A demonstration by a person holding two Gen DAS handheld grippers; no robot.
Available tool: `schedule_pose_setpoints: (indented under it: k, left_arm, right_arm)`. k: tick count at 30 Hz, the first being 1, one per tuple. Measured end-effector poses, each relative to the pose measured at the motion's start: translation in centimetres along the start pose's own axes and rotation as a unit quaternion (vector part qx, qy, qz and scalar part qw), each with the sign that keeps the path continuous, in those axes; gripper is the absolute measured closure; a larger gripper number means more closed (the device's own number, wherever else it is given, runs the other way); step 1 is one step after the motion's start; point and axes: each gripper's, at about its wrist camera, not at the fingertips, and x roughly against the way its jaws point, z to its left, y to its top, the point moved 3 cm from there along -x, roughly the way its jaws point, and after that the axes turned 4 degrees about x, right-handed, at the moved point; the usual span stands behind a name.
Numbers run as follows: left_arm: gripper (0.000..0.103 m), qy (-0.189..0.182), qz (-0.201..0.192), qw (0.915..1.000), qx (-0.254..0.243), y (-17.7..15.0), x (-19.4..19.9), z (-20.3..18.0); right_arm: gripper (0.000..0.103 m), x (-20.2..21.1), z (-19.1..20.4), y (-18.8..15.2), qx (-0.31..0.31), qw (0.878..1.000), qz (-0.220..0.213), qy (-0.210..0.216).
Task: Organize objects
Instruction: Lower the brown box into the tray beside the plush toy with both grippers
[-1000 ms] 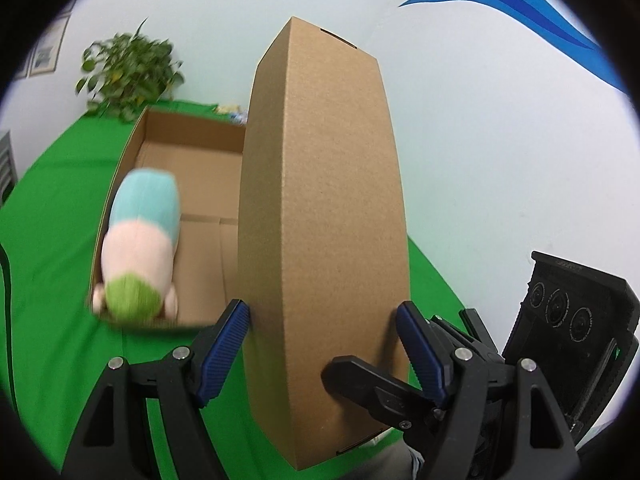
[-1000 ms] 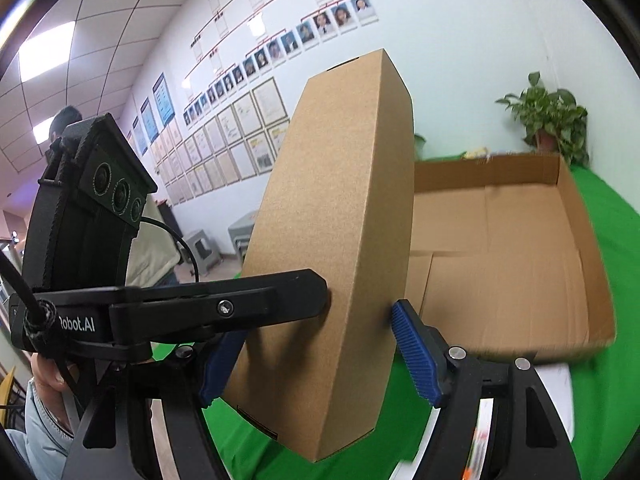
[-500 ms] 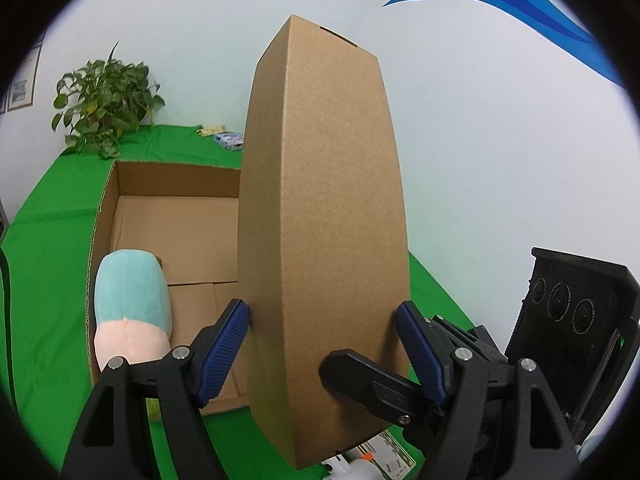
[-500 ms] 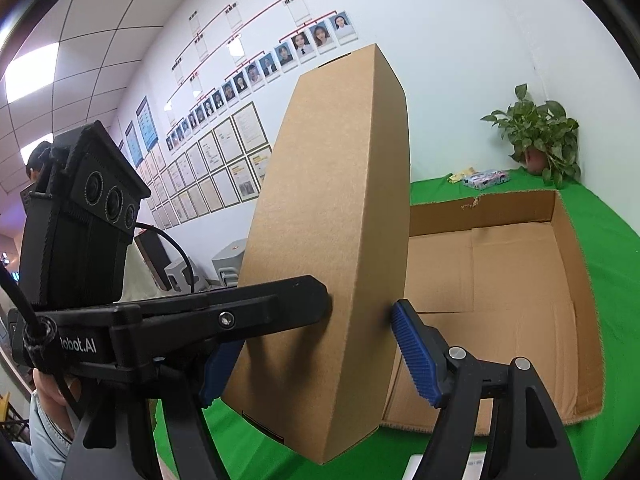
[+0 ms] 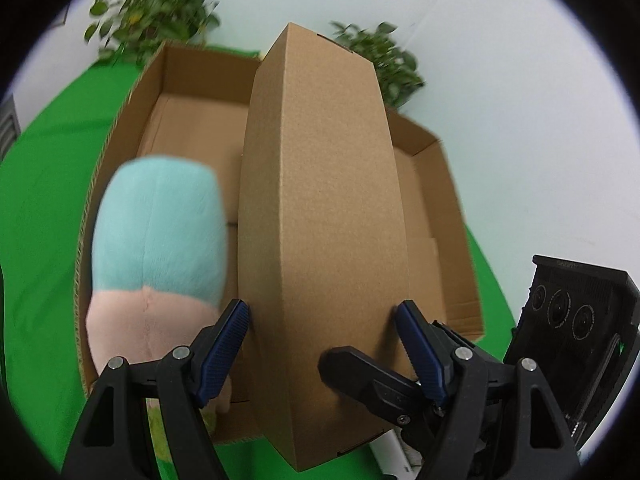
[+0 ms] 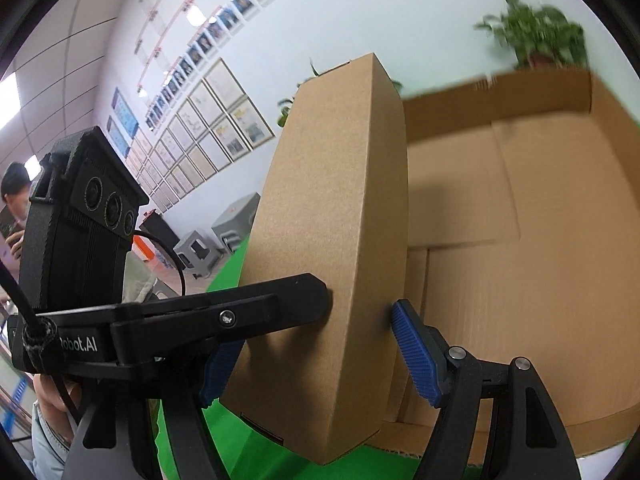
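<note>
A tall closed cardboard box [image 5: 324, 220] is held upright between both grippers, over the near edge of a large open carton [image 5: 132, 92]. My left gripper [image 5: 320, 320] is shut on it, blue pads pressing its two sides. My right gripper [image 6: 316, 344] is shut on the same box [image 6: 340, 200] from another side, and one of its black fingers [image 5: 360, 368] shows in the left wrist view. A plush toy [image 5: 156, 240], light blue over pink, lies at the carton's left wall. The carton's floor [image 6: 520, 240] to the right of the box is bare.
A green cloth [image 5: 40, 200] covers the table around the carton. Potted plants [image 5: 152, 12] stand behind it by the white wall. A white item [image 5: 396, 444] lies under the box's near end. A person [image 6: 16, 200] stands far left in the right wrist view.
Both grippers carried the box forward and down toward the open carton, which now fills more of both views. The plush toy appears much closer. The grip on the box is unchanged.
</note>
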Motion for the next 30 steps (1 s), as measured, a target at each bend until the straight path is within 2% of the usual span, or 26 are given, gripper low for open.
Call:
schedule_pose_setpoints:
  k: [3, 8, 12, 15, 19, 20, 21, 22, 24, 25, 28, 30]
  left_arm:
    - [0.027, 0.008, 0.013, 0.9999, 0.005, -0.3, -1.3, 0.7]
    - [0.03, 0.03, 0.023, 0.9993, -0.009, -0.4, -1.8, 0.5]
    - [0.044, 0.053, 0.028, 0.9981, -0.012, -0.8, -1.7, 0.7]
    - [0.055, 0.058, 0.027, 0.9979, -0.009, -1.2, -1.2, 1.0]
    - [0.07, 0.058, 0.026, 0.998, 0.0, -1.3, -0.7, 1.9]
    - [0.082, 0.061, 0.028, 0.9977, -0.003, -1.6, -0.6, 2.0]
    - [0.09, 0.048, 0.039, 0.998, -0.005, -2.0, -0.6, 2.0]
    - [0.094, 0.036, 0.052, 0.998, -0.005, -2.2, -1.0, 1.7]
    - [0.094, 0.048, 0.059, 0.997, -0.017, -3.1, -1.5, 1.5]
    - [0.099, 0.052, 0.06, 0.9967, -0.019, -3.3, -1.5, 1.4]
    - [0.099, 0.047, 0.048, 0.9976, -0.014, -3.9, -1.1, 1.6]
    - [0.099, 0.06, 0.035, 0.9973, -0.022, -4.1, -0.5, 1.6]
  right_arm:
    - [0.032, -1.8, -1.5, -1.4, -0.01, 1.0, 0.01, -0.001]
    - [0.033, -3.4, -2.5, -1.8, -0.026, 1.0, 0.011, 0.002]
    - [0.038, -4.2, -3.3, -2.6, -0.033, 0.999, 0.024, -0.008]
    - [0.041, -4.9, -3.6, -3.1, -0.031, 0.999, 0.029, -0.016]
    - [0.054, -5.7, -4.0, -3.5, -0.031, 0.998, 0.05, -0.036]
    - [0.059, -6.0, -4.2, -3.5, -0.03, 0.997, 0.055, -0.043]
    - [0.063, -6.0, -4.3, -3.6, -0.03, 0.997, 0.059, -0.041]
    - [0.064, -6.1, -4.3, -3.5, -0.031, 0.997, 0.061, -0.038]
    - [0.064, -6.5, -4.0, -3.4, -0.019, 0.997, 0.066, -0.047]
    - [0.065, -6.6, -3.8, -3.4, -0.014, 0.996, 0.067, -0.052]
    - [0.065, -6.5, -3.5, -3.5, -0.007, 0.996, 0.073, -0.057]
    - [0.065, -5.7, -3.2, -3.7, -0.004, 0.995, 0.075, -0.058]
